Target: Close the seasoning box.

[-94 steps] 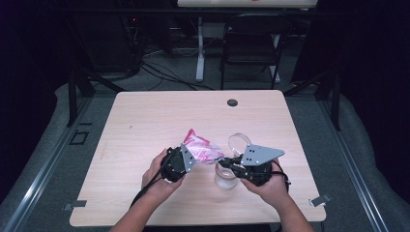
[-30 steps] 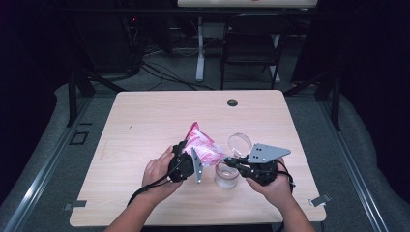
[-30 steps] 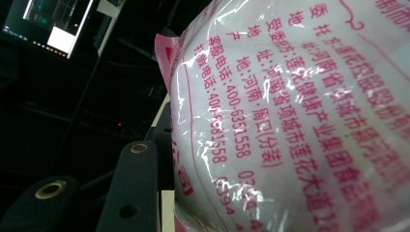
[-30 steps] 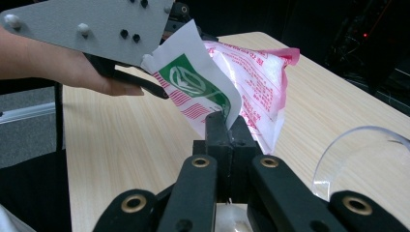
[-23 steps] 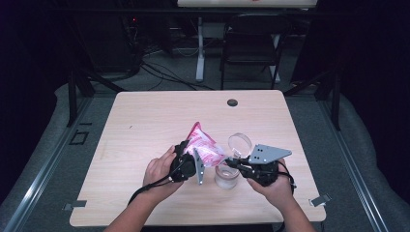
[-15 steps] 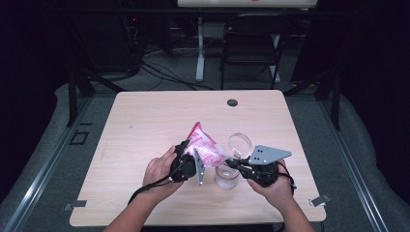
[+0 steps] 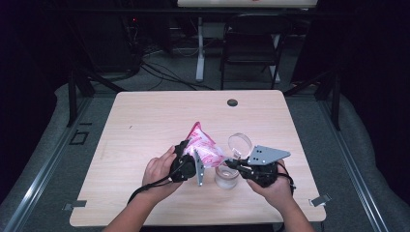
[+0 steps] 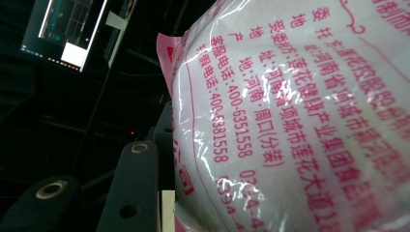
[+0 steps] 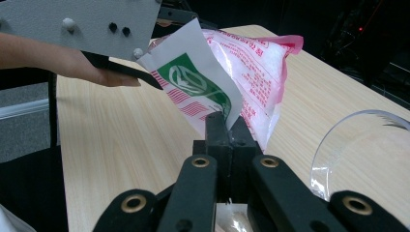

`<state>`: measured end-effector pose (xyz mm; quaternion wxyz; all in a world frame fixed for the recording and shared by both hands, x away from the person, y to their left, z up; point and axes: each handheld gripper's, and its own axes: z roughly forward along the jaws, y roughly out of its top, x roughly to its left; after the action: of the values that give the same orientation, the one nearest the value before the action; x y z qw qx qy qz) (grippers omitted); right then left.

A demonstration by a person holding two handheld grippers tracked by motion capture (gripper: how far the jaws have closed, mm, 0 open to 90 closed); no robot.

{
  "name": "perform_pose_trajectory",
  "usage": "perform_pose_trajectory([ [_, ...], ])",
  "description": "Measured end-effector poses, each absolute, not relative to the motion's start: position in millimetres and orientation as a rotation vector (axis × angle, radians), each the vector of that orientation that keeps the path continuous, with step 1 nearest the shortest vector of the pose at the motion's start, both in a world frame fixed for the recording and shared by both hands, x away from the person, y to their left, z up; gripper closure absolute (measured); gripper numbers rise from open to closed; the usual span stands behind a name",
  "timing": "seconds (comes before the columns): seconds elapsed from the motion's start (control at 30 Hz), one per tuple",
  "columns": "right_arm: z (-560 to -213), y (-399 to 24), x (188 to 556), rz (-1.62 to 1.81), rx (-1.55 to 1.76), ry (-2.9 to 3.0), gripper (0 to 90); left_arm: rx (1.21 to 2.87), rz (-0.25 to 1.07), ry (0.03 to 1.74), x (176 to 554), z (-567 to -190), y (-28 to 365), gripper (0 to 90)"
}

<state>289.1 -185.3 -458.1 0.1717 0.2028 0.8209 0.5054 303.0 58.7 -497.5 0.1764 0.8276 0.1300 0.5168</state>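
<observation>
Over the worktop, the left claw grips a pink-printed bag while the right claw pinches its corner above a clear jar.

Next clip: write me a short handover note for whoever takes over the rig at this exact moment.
Left gripper: shut on the pink-printed bag, holding it tilted above the table.
Right gripper: shut on the bag's lower corner, right over the clear jar.
The jar's clear lid lies just behind it.
Done: bag lifted and tipped toward the jar, lid off.
Left: likely opening the corner, pouring into the jar, then closing it. How full the jar is cannot be told.
</observation>
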Motion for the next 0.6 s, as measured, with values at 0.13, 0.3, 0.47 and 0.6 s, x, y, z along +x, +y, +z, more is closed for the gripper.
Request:
perform_pose_trajectory([
  [0.13, -458.4, -184.9, 289.1, 1.432, 0.574, 2.333, 90.0, 2.344, 1.47, 0.364, 302.6, -497.6, 58.8, 58.8],
  [0.3, -459.7, -185.1, 289.6, 1.435, 0.581, 2.334, 90.0, 2.343, 1.495, 0.346, 302.2, -497.8, 58.3, 58.8],
  [0.47, -460.3, -185.6, 290.1, 1.431, 0.585, 2.334, 90.0, 2.344, 1.528, 0.327, 301.2, -496.9, 56.8, 58.8],
  [0.6, -460.6, -186.3, 290.5, 1.429, 0.589, 2.332, 90.0, 2.347, 1.559, 0.299, 300.4, -495.2, 55.0, 58.8],
])
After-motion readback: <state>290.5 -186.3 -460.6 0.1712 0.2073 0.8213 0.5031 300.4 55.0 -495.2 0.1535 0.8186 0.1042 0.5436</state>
